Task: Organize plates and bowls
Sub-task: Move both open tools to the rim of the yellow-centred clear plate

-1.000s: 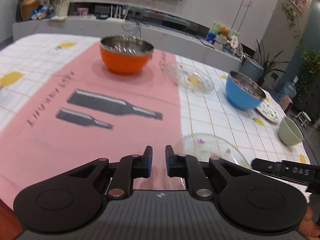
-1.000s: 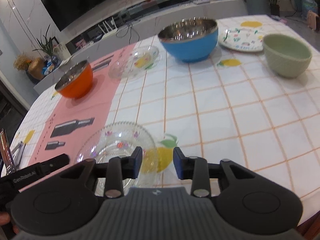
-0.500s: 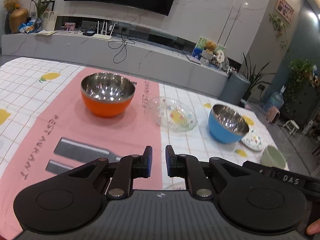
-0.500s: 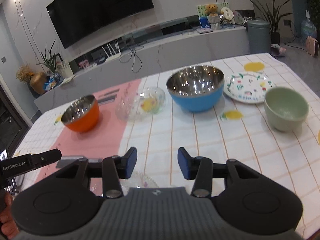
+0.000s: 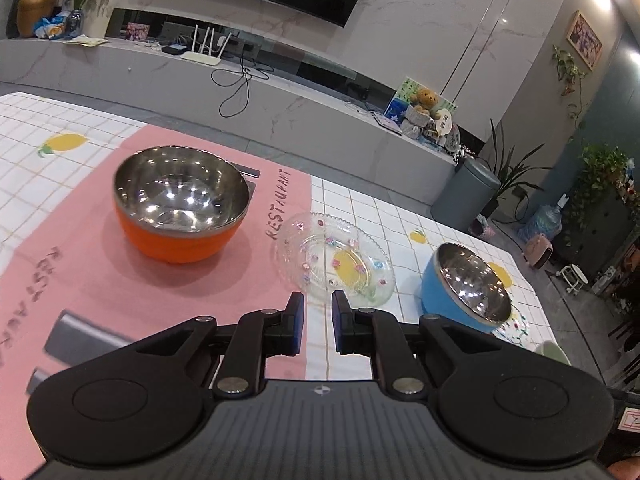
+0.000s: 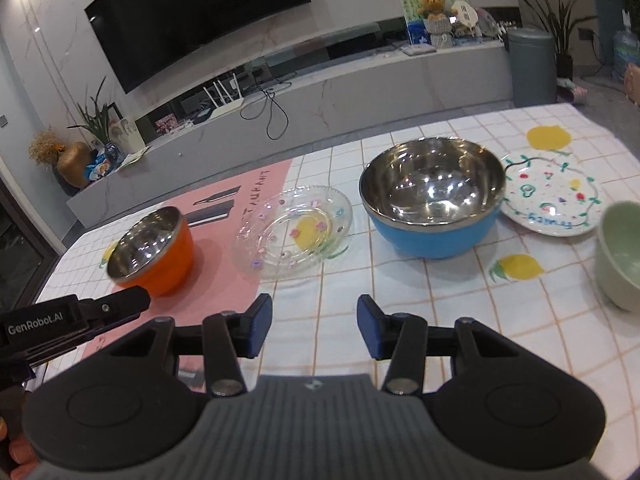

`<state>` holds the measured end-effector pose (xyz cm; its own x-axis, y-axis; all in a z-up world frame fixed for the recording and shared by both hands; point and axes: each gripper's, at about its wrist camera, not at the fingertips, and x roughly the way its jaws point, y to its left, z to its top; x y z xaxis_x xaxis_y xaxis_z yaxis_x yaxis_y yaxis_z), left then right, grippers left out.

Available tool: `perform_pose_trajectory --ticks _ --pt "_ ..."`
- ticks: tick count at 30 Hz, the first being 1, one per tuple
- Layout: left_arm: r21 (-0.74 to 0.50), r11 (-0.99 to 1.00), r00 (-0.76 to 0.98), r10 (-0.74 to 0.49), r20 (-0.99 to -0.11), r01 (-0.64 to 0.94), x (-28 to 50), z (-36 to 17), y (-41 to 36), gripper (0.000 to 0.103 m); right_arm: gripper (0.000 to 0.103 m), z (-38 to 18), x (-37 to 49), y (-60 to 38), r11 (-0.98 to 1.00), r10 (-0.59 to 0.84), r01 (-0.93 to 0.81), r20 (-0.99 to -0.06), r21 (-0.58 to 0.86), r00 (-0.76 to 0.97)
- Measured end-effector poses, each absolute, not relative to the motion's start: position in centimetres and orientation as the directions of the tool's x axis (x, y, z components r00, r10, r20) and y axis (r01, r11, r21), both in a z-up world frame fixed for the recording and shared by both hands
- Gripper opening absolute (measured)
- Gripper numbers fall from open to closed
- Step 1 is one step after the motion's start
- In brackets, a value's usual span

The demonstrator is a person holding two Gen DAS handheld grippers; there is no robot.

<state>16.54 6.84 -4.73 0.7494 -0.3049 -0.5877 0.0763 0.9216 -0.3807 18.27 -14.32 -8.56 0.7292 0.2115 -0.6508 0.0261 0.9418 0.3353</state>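
Room backdrop: marble wall, dark television, long grey ledge. Counter carries a checked lemon-print cloth and a pink mat. Blue bowl, orange bowl, green bowl, glass plate and painted plate stand apart. Left tongs nearly closed, empty. Right tongs have just been opening, nothing between them.
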Motion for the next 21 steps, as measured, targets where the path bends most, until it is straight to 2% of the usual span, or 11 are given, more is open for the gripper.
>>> perform_pose_trajectory --ticks 10,14,21 --pt "-0.408 0.912 0.714 -0.306 -0.630 0.030 22.7 -8.0 6.3 0.020 0.047 -11.8 25.7 -14.2 0.902 0.228 0.125 -0.702 0.412 0.675" --pt "-0.412 0.911 0.712 -0.283 -0.643 -0.011 23.9 -9.4 6.4 0.026 0.047 -13.2 27.7 -13.9 0.876 0.238 0.174 -0.717 0.450 0.655" --pt "-0.433 0.901 0.715 -0.282 -0.639 -0.032 25.1 -10.9 6.7 0.026 0.047 -14.6 28.8 -13.8 0.829 0.247 0.231 -0.704 0.509 0.666"
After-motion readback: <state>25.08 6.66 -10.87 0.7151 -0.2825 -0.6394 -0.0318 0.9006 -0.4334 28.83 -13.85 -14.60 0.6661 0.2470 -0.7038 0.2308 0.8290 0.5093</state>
